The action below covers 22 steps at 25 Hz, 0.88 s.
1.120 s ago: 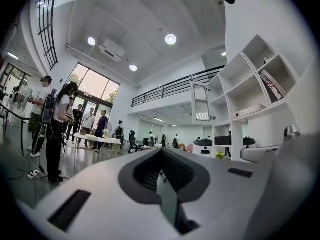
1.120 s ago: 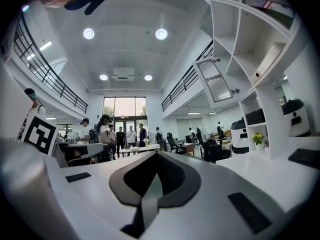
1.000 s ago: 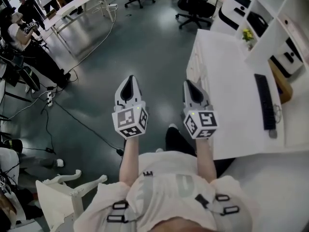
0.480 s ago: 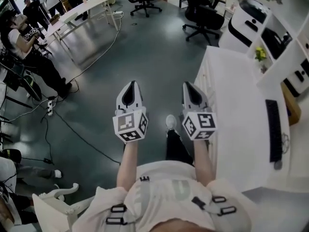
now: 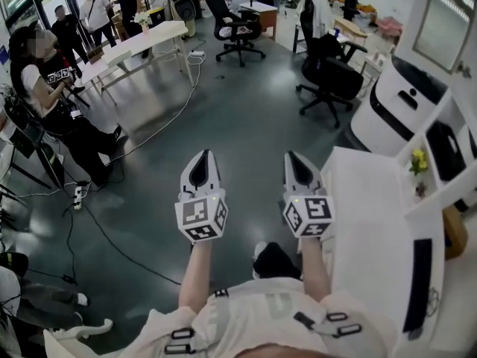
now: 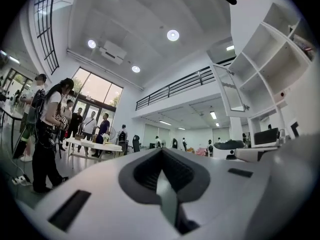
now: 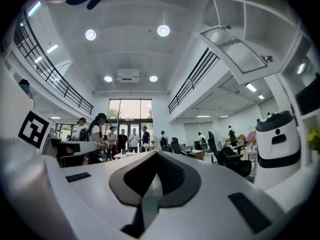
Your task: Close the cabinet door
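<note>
Jaws together; cabinet door upright, ajar.

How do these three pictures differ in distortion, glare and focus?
Head view: wide-angle, the white desk has bowed edges; even light, mostly sharp. Left gripper view: round fisheye frame with black corners; a ceiling lamp glares, the windows wash out, the near jaws are blurred. Right gripper view: same fisheye frame; a ceiling lamp glares here too, and the near jaws are out of focus.

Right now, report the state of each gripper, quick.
Left gripper: closed, holding nothing.
Right gripper: closed, holding nothing.
</note>
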{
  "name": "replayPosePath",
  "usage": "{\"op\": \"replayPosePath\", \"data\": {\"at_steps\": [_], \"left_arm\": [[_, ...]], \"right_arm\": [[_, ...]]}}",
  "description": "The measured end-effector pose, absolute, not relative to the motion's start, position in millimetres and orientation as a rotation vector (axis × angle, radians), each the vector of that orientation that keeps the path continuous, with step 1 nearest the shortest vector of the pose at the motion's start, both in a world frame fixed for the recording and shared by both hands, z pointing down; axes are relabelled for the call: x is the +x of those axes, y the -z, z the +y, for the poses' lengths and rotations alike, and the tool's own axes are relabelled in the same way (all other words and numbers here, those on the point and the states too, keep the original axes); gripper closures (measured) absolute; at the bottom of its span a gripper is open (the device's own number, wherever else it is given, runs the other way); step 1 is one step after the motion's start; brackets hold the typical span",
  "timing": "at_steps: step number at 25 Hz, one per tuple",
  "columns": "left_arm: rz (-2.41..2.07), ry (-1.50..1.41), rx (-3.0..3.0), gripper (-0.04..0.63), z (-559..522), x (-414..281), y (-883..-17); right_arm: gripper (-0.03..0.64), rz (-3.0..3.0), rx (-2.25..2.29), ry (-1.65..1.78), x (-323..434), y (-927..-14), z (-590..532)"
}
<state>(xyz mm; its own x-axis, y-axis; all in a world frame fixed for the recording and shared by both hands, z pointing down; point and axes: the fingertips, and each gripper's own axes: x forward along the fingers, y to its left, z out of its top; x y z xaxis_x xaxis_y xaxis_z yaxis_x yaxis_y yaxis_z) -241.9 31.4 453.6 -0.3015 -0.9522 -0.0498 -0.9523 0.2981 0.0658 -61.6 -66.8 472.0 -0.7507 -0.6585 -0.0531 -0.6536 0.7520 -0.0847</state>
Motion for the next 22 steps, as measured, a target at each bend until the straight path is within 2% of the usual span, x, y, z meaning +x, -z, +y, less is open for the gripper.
{"op": "replayPosePath", "data": {"at_steps": [8,22], "left_arm": [[2.538,-0.197,-1.832,0.591,-98,-313,-382],[2.518,-0.229,-1.898,0.591,-185,-367,-361]], "right_arm": [[0.614,2.899,-0.993,0.024,-147,-396,-196],[0.614,2.847,-1.032,-0.050,-207,-351,-262]]}}
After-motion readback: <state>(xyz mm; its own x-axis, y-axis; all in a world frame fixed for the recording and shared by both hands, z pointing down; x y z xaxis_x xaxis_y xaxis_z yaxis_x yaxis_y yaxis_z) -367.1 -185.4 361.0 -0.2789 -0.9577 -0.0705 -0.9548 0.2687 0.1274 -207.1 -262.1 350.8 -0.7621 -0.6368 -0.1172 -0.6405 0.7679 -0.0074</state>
